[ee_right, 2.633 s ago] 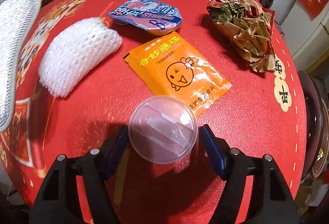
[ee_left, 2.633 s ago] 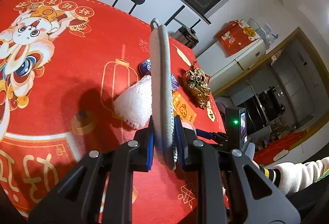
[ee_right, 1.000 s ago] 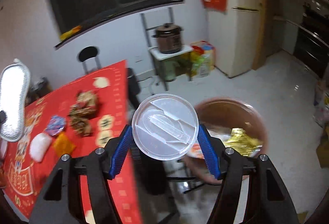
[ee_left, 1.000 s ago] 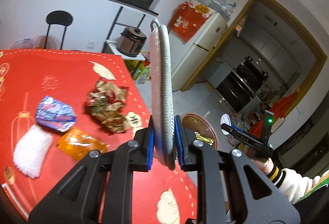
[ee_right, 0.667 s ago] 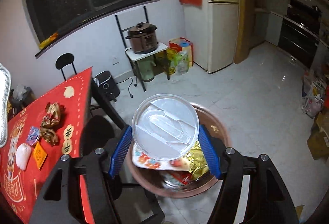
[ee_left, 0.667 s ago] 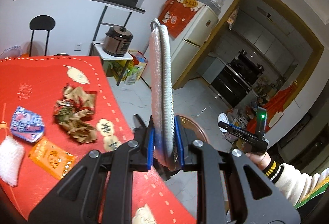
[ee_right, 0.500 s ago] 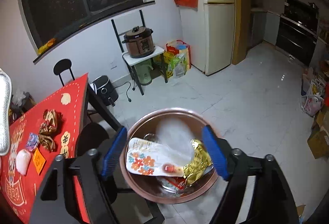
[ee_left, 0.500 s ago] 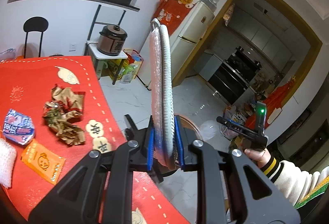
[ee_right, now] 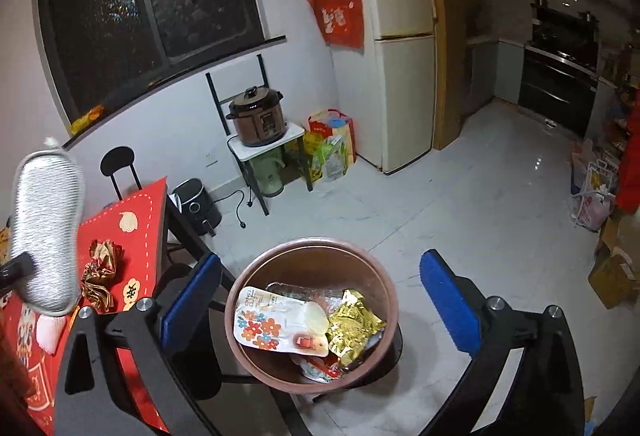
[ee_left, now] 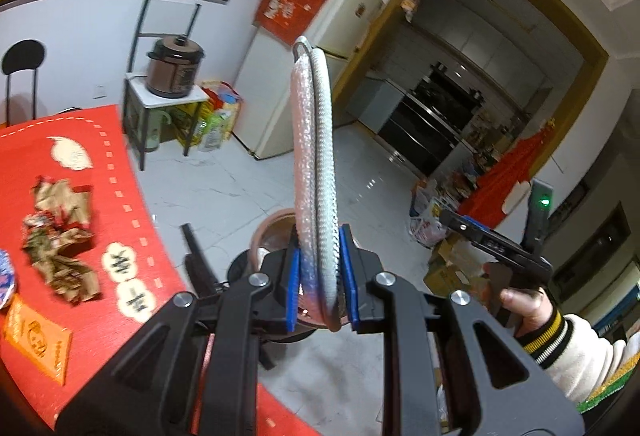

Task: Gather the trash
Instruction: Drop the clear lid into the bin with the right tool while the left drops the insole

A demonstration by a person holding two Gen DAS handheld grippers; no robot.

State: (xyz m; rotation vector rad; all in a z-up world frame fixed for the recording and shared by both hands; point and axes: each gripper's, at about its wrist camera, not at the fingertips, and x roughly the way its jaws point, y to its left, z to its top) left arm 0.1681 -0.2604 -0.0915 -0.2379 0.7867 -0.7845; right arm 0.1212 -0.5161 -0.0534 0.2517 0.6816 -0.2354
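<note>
- Two handheld grippers are in view. The left gripper [ee_left: 319, 286] has its blue pads pressed narrowly on one oval scrubbing pad [ee_left: 314, 171], grey and silvery, held upright on edge.
- The right gripper [ee_right: 319, 300] stands wide with nothing between its blue pads; its jaws have just been opening. It hangs above one brown bin [ee_right: 370, 268] on the floor.
- Inside the bin lie several pieces of trash: one white pouch with flowers [ee_right: 266, 324], one crumpled gold wrapper [ee_right: 352, 328], and a clear round lid [ee_right: 316, 316] resting on top. More scraps lie under them and are hard to tell apart.
- One table with a red printed cloth [ee_left: 80, 147] sits at the left of both views, cut off by the picture edges.
- Still on the cloth: one crumpled brown paper wad [ee_left: 60, 236], one orange sachet [ee_left: 36, 340], a blue-and-white wrapper [ee_left: 6, 284] mostly cut off at the edge, and one white foam net [ee_right: 50, 332], partly hidden behind the scrubbing pad in the right wrist view.
- In the left wrist view the bin is mostly hidden behind the scrubbing pad and the pads; only part of its rim shows.
- One hand [ee_left: 520, 306] in a cream sleeve with striped cuff grips the right tool's handle.
- Background: one fridge [ee_right: 404, 55], one brown cooker [ee_right: 258, 117] on a small stand, one black chair [ee_left: 22, 63].
</note>
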